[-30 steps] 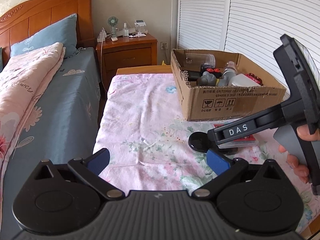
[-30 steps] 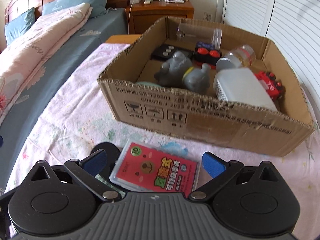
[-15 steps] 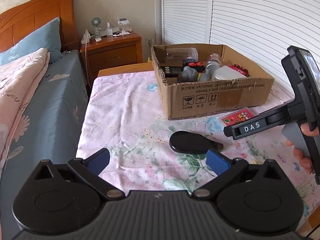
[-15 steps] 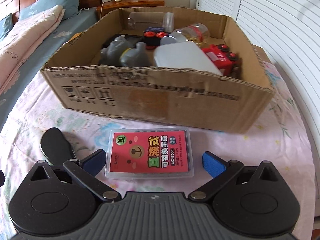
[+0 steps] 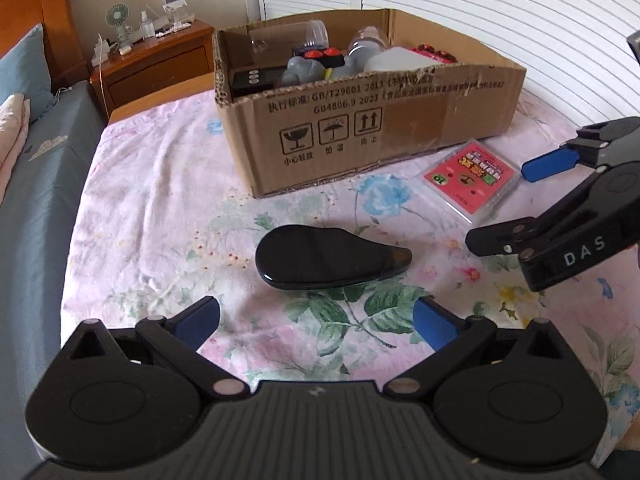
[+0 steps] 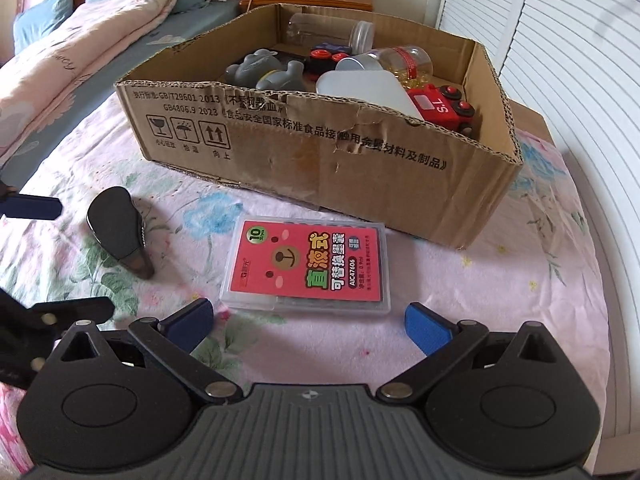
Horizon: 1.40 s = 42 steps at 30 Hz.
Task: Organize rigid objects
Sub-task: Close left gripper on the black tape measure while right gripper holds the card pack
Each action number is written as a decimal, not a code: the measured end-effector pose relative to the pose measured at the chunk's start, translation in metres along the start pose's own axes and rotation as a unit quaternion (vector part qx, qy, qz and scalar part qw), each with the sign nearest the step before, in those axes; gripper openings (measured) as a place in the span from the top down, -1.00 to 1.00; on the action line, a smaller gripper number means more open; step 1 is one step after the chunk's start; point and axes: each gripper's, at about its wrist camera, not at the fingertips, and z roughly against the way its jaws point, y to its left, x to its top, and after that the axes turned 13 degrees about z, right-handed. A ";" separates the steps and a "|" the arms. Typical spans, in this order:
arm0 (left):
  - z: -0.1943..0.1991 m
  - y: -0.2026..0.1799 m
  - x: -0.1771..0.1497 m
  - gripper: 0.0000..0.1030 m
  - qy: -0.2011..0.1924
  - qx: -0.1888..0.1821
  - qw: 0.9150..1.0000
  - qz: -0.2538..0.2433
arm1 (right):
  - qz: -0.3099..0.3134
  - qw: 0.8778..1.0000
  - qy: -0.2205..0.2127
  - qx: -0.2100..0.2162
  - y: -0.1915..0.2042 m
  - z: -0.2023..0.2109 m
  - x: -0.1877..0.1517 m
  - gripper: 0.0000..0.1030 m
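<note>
A black teardrop-shaped object (image 5: 330,256) lies on the floral cloth just ahead of my open, empty left gripper (image 5: 318,320); it also shows in the right wrist view (image 6: 118,232). A clear plastic case with a red label (image 6: 308,266) lies flat just ahead of my open, empty right gripper (image 6: 308,324); the case also shows in the left wrist view (image 5: 472,178). Behind both stands an open cardboard box (image 6: 320,148) holding a grey toy (image 6: 264,72), a white container (image 6: 364,90), a red toy car (image 6: 440,108) and clear jars.
The floral cloth (image 5: 160,200) covers a table beside a bed with blue sheet (image 5: 32,184). A wooden nightstand (image 5: 156,64) stands behind. White louvered doors (image 5: 520,20) run along the right. The right gripper body (image 5: 568,216) shows in the left view.
Both grippers have come closer and lower to their objects. The left view has swung right toward the black object; the right gripper has backed off the red-labelled case, which now lies fully visible ahead.
</note>
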 end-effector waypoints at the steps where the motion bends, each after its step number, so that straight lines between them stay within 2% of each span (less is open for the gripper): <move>1: -0.001 0.002 0.000 -0.99 -0.002 -0.006 1.000 0.008 | 0.002 1.000 -0.002 0.001 -0.001 0.000 0.000 -1.00; 4: -0.004 0.006 0.001 -0.99 -0.008 -0.008 1.000 0.027 | 0.010 1.000 -0.015 0.002 0.000 0.000 -0.002 -1.00; 11: -0.011 0.001 0.008 -0.99 -0.020 -0.018 1.000 0.017 | 0.022 0.999 -0.044 0.004 -0.001 0.000 -0.009 -1.00; 19: -0.019 -0.003 0.014 -0.98 -0.032 -0.027 0.999 0.010 | 0.029 0.998 -0.051 0.009 -0.005 0.000 -0.011 -1.00; 23: -0.018 -0.006 0.015 -0.87 -0.037 -0.038 0.999 0.000 | 0.033 0.998 -0.054 0.011 -0.005 0.001 -0.012 -1.00; 25: -0.016 -0.006 0.015 -0.74 -0.039 -0.040 0.998 -0.003 | 0.033 0.998 -0.058 0.010 -0.005 0.001 -0.013 -1.00; 33: -0.013 0.005 0.013 -0.74 -0.034 -0.025 0.999 0.013 | 0.025 0.998 -0.058 0.004 -0.002 0.000 -0.011 -1.00; 42: -0.006 0.027 0.009 -0.74 -0.034 -0.008 0.999 0.037 | 0.022 0.999 -0.049 0.005 0.005 -0.010 0.009 -1.00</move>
